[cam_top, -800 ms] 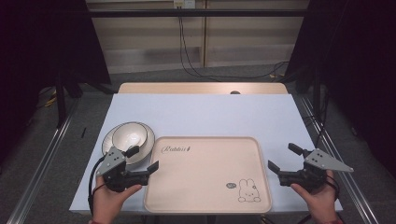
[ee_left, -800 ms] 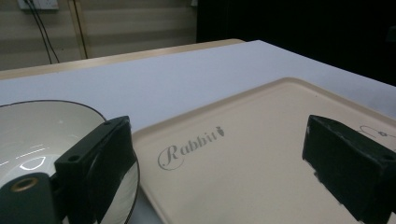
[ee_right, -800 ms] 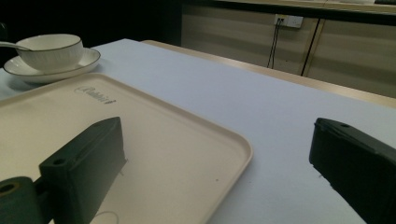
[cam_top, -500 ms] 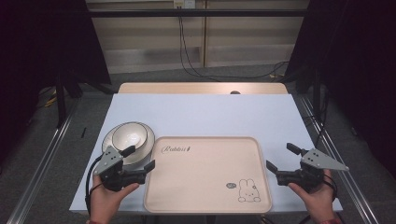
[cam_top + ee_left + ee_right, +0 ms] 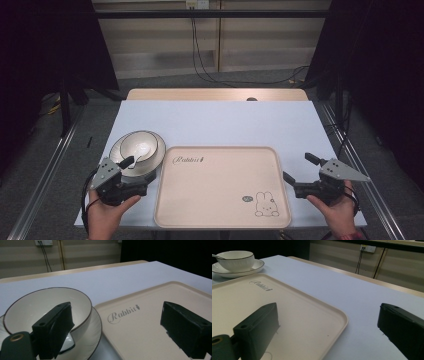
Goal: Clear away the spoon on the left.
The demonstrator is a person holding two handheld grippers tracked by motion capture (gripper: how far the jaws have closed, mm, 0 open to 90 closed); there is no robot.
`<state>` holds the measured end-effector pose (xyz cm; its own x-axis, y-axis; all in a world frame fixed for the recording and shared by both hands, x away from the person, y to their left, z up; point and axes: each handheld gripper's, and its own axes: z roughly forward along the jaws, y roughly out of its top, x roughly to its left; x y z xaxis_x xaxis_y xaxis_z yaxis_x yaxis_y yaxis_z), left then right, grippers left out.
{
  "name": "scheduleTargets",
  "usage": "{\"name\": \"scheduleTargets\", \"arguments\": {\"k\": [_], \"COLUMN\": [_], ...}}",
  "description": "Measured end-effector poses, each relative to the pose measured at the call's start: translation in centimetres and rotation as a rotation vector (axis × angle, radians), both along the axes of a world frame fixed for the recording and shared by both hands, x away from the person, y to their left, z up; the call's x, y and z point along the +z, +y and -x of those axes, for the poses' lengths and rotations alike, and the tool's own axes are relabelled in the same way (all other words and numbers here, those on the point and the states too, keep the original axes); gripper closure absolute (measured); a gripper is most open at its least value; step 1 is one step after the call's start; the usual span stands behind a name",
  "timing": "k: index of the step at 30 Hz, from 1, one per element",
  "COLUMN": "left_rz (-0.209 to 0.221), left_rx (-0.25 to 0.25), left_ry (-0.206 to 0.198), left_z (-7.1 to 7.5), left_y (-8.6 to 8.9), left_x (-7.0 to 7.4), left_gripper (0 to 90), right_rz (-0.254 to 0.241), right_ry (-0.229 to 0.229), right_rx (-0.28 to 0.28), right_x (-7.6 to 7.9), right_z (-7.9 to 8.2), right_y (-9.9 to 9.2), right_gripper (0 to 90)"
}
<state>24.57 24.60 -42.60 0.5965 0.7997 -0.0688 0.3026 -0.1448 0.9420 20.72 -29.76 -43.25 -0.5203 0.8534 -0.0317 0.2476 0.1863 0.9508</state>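
Left gripper (image 5: 131, 174) sits at the table's 7 o'clock corner, jaws spread wide with nothing pinched between them; in the left gripper view one jaw hangs over the bowl's near rim and the other over the tray's corner, neither visibly touching. Compared with the earlier high views it has drifted slightly toward the near edge and a touch leftward, its jaw tips now just short of the plate's near rim rather than overlapping it. The bowl (image 5: 143, 144) sits on its plate (image 5: 156, 159) at about 9 o'clock on the white table (image 5: 220, 120), unmoved, the plate's edge just beside the tray's left rim; a spoon handle (image 5: 216, 256) leans out of the bowl in the right gripper view. The beige tray (image 5: 215, 185), with its rabbit drawing at the near right corner, lies at 6 o'clock, position unchanged. Right gripper (image 5: 298, 173) is held at 4 o'clock, jaws likewise spread and empty, one above the tray's right rim and one over bare table; it has eased slightly toward the near edge since the first frame.
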Motion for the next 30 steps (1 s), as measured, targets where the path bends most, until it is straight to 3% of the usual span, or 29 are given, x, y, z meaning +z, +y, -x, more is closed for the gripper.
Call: {"name": "scheduleTargets", "arguments": {"k": [5, 7, 16, 26, 30], "left_rz": [0.009, -0.009, -0.016, -0.063, -0.105], "left_rx": [0.027, 0.052, 0.072, 0.133, 0.142], "left_ry": [0.002, 0.004, 0.018, 0.008, -0.004], "left_z": [0.1, 0.1, 0.2, 0.5, 0.7], "left_y": [0.4, 0.6, 1.2, 2.2, 2.4], "left_x": [-0.1, -0.1, -0.5, -0.7, -0.8], "left_gripper": [12.8, 13.1, 15.7, 22.1, 26.8], "right_rz": [0.005, 0.003, 0.003, 0.010, 0.012], "right_ry": [0.000, -0.003, -0.001, -0.003, -0.005], "right_rx": [-0.007, -0.005, 0.002, -0.007, -0.004], "right_x": [0.0, 0.0, -0.1, -0.1, -0.1], "right_z": [-0.1, -0.1, -0.2, -0.1, -0.2], "right_y": [0.1, 0.1, 0.2, 0.3, 0.4], "right_gripper": [2.9, 2.9, 2.3, 2.5, 2.6]}}
